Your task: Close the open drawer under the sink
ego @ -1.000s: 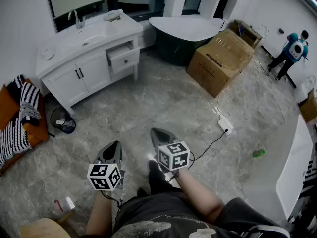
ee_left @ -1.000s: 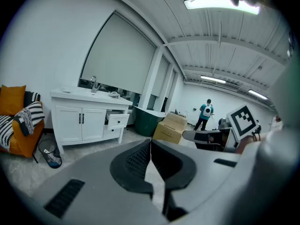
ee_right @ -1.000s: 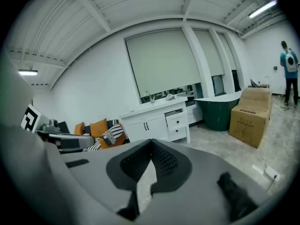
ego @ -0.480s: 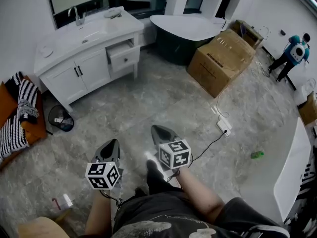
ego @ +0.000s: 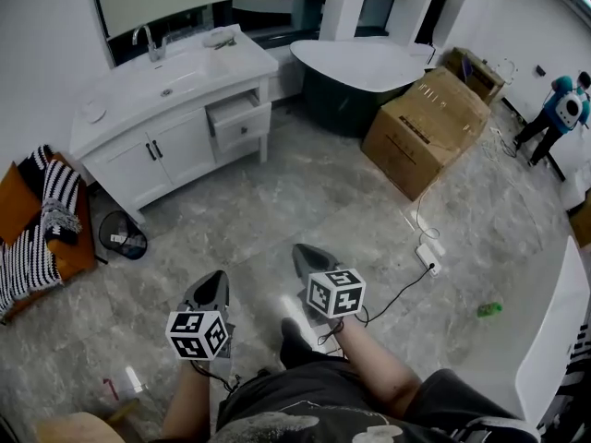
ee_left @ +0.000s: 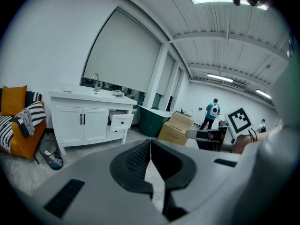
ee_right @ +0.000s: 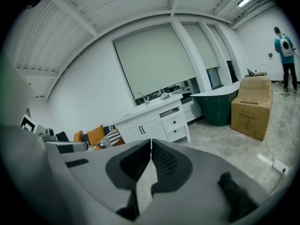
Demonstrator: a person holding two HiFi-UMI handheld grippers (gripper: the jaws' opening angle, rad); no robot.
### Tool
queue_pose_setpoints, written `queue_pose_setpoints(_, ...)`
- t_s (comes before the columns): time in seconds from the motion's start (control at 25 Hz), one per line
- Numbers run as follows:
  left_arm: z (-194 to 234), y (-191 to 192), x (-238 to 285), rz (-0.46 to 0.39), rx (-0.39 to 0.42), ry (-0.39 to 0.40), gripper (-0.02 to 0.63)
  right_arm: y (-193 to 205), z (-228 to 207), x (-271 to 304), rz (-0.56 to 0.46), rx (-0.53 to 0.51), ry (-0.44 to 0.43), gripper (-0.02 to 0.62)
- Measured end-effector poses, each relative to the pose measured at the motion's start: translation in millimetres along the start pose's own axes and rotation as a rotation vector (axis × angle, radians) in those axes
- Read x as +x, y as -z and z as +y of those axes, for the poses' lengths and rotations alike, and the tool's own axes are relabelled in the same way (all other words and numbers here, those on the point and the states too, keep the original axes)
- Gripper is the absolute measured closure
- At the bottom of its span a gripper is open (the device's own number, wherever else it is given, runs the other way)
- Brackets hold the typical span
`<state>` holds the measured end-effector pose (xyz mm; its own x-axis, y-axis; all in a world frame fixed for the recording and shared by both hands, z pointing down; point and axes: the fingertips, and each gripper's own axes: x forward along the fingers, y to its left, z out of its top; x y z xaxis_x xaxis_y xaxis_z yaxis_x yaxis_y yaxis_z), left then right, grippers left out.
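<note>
The left gripper (ego: 214, 279) and right gripper (ego: 302, 250), two grey wedge-shaped tools with ribbed black pads, are clenched empty over the veined stone floor (ego: 305, 185), well apart from the one open white drawer (ego: 242, 118) of the two-door vanity (ego: 175, 152) under the sink (ego: 171, 79).

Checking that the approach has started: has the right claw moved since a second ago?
Yes, slightly. The right claw has crept forward toward the vanity, drawing closer to level with the power strip on the floor.
</note>
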<state>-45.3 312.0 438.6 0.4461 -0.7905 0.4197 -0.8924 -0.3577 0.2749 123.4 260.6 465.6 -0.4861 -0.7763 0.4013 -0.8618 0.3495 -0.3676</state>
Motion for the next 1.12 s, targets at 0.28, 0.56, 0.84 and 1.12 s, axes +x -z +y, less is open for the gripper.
queue_pose_setpoints(0.28,1,-43,62,-0.027,0.016,-0.031,0.591,-43,-44,49,0.003,-0.01,-0.055,0.569)
queue_pose_setpoints(0.56,9,-62,98,-0.033,-0.017,-0.087,0.591,-56,-68,86,0.052,-0.017,-0.108,0.569)
queue_pose_setpoints(0.84,17,-78,114,-0.044,0.006,-0.118,0.591,-68,-79,104,0.065,-0.014,-0.117,0.569)
queue_pose_setpoints(1.12,37,-85,143,-0.033,-0.015,-0.109,0.591,-72,-92,127,0.072,0.005,-0.091,0.569)
